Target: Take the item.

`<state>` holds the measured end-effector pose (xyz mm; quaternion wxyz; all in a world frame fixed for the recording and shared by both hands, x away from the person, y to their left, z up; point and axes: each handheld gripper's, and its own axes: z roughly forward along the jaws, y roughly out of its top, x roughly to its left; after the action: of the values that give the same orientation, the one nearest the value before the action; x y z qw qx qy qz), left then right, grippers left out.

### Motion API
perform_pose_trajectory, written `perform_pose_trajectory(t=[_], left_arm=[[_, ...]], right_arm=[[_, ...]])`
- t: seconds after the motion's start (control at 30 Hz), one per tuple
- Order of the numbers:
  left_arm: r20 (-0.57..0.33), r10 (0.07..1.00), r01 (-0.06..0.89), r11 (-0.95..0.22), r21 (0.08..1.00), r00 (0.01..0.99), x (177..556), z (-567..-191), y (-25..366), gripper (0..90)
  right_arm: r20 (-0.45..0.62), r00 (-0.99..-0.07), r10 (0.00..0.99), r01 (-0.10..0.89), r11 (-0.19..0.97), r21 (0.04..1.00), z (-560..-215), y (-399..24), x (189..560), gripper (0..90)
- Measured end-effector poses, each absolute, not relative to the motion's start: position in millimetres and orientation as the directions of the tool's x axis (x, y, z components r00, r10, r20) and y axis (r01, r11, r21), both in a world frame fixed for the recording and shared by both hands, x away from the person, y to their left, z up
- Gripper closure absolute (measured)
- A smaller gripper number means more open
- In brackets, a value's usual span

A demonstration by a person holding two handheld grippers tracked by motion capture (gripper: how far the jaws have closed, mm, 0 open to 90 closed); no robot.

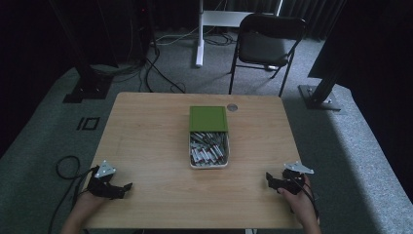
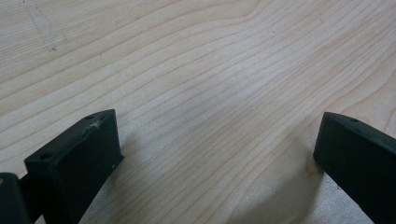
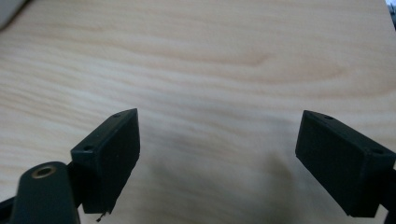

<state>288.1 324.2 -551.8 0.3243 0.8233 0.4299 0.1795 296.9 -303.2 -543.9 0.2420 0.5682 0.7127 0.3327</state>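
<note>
High view, tray: a white tray [image 1: 208, 163] of small metallic pieces [image 1: 208, 148] sits mid-table [image 1: 146, 136], with a green lid [image 1: 208, 118] touching its far end.
High view, left gripper [image 1: 127, 186]: near the table's front-left corner, well apart from the tray.
High view, right gripper [image 1: 268, 179]: near the front-right corner, well apart from the tray.
High view, chair [image 1: 267, 44]: beyond the table's far edge.
Left gripper view [image 2: 217, 140]: jaws spread wide over bare wood, grasping nothing.
Right gripper view [image 3: 217, 144]: jaws likewise released, nothing between them.

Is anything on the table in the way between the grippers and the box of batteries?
Nothing visible is. Bare wood lies between the left gripper, the right gripper and the white box, whose green lid is slid back.
</note>
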Motion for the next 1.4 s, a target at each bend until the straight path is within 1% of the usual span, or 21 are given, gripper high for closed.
perform_pose_trajectory(t=[0.43,0.87,1.03,1.17,1.27,1.4], left_arm=[[0.017,0.824,0.591,-0.42,0.688,0.566,288,-552,324,1.4],[0.016,0.824,0.592,-0.42,0.687,0.566,288,-552,324,1.4],[0.016,0.824,0.592,-0.42,0.687,0.566,288,-552,324,1.4],[0.016,0.824,0.593,-0.42,0.687,0.566,288,-552,324,1.4],[0.016,0.824,0.593,-0.42,0.687,0.566,288,-552,324,1.4],[0.016,0.824,0.593,-0.42,0.687,0.566,288,-552,324,1.4]], right_arm=[[0.03,-0.295,0.955,0.581,0.155,0.799,-509,-280,308,15.2],[0.032,-0.343,0.939,0.53,0.166,0.831,-482,-258,316,16.7],[0.034,-0.371,0.928,0.51,0.174,0.843,-472,-246,319,16.8],[0.031,-0.368,0.929,0.505,0.173,0.845,-465,-237,322,18.7],[0.043,-0.395,0.918,0.49,0.171,0.855,-460,-228,324,18.6],[0.035,-0.422,0.906,0.469,0.185,0.863,-454,-214,327,18.7]])
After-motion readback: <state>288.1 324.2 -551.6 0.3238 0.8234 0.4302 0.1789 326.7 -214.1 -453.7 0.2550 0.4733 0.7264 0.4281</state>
